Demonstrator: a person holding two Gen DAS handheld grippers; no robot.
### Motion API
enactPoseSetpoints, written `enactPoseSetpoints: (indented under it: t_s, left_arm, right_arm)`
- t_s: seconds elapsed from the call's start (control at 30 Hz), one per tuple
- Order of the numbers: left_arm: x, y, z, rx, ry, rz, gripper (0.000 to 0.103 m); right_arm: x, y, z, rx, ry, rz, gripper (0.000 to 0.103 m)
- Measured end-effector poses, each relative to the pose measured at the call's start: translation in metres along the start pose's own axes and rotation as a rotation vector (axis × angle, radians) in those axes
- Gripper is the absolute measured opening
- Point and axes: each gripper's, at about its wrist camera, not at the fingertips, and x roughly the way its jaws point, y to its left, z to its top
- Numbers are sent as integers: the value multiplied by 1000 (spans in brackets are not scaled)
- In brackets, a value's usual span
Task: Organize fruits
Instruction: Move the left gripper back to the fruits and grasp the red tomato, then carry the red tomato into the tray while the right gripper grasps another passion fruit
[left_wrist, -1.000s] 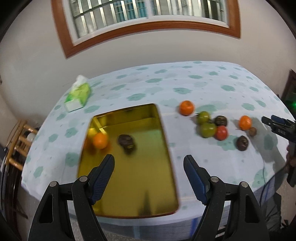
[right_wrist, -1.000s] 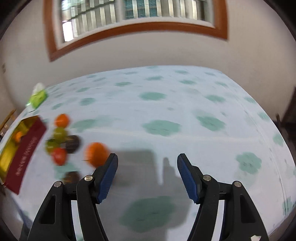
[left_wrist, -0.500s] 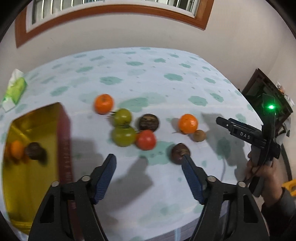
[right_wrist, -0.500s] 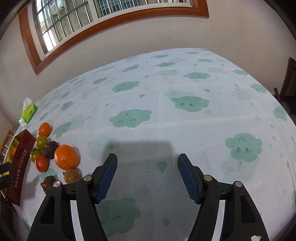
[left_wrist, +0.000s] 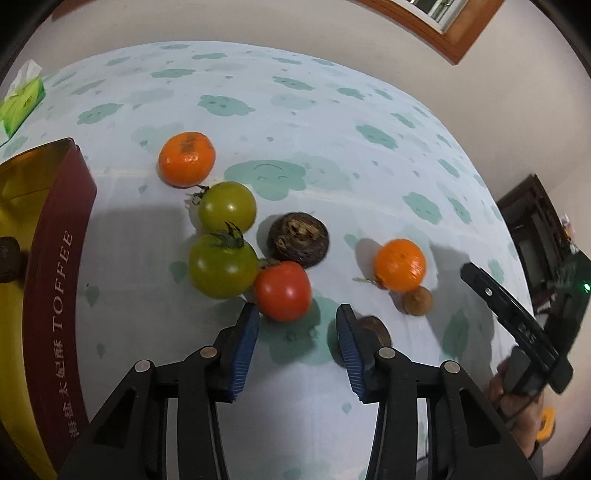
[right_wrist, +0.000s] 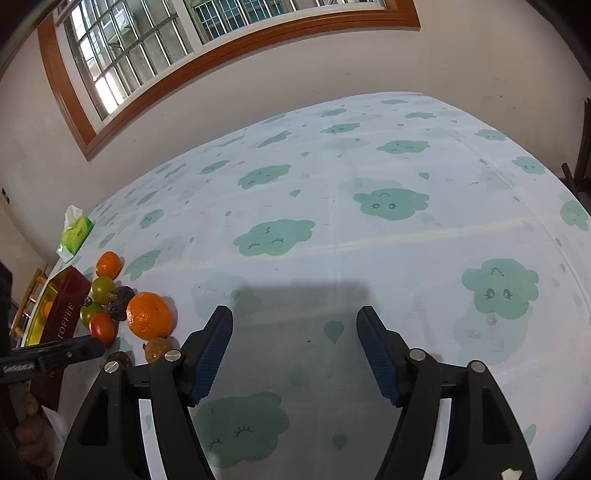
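In the left wrist view my left gripper (left_wrist: 296, 309) hangs low over the cloth with its jaws closing. A red tomato (left_wrist: 282, 291) sits just ahead of the tips, partly between them, and the pads do not press on it. Around it lie two green tomatoes (left_wrist: 221, 266), a dark wrinkled fruit (left_wrist: 298, 240), two oranges (left_wrist: 400, 264) and a small brown fruit (left_wrist: 417, 301). Another dark fruit (left_wrist: 373, 332) is half hidden behind the right finger. My right gripper (right_wrist: 295, 314) stands open over bare cloth, with the fruit cluster (right_wrist: 149, 315) off to its left.
A gold tin with a dark red TOFFEE wall (left_wrist: 55, 258) stands at the left and holds a dark fruit (left_wrist: 7, 258). A green tissue pack (left_wrist: 22, 99) lies at the far left. A hand (left_wrist: 517, 398) holds the right gripper at the table's right edge.
My left gripper swung right from above the tin to the fruit cluster, came down closer, and its jaws narrowed. The right gripper's view tilted a little and its jaws stayed open.
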Motion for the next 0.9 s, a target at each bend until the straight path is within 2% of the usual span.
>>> enactPoseSetpoints:
  t_s: [0.2,0.23,0.27,0.3,0.5,0.6,0.7,0.77,0.9]
  left_arm:
    - [7,-5,9,18,-26,20,44]
    - [8,-6,9,26,-33,28,43]
    - [9,-8,9,43,-40,49,34]
    - [10,-10,9,70,-41,60,31]
    - [-9,-5,-8,100,-73,38,31]
    - [-32,-2,-20,121,-101,47,31]
    - [-55,1,-28,127,-126,56,31]
    - [-71,6,-33,115,-143,49,31]
    - [-102,19,-41,85,-180,48,31]
  right_arm:
    - [1,0,0,-7,4,14,68]
    - [1,1,0,-8,4,15,68]
    - [1,1,0,-9,4,18,68]
    - [1,1,0,-11,5,21,68]
    - [-16,15,-8,-92,-36,101,68]
    - [-34,45,-22,-183,-19,218,68]
    - [-42,93,-39,-330,38,302,68]
    - [-38,113,-45,-373,52,321,67]
    - [-12,140,-48,-420,107,286,66]
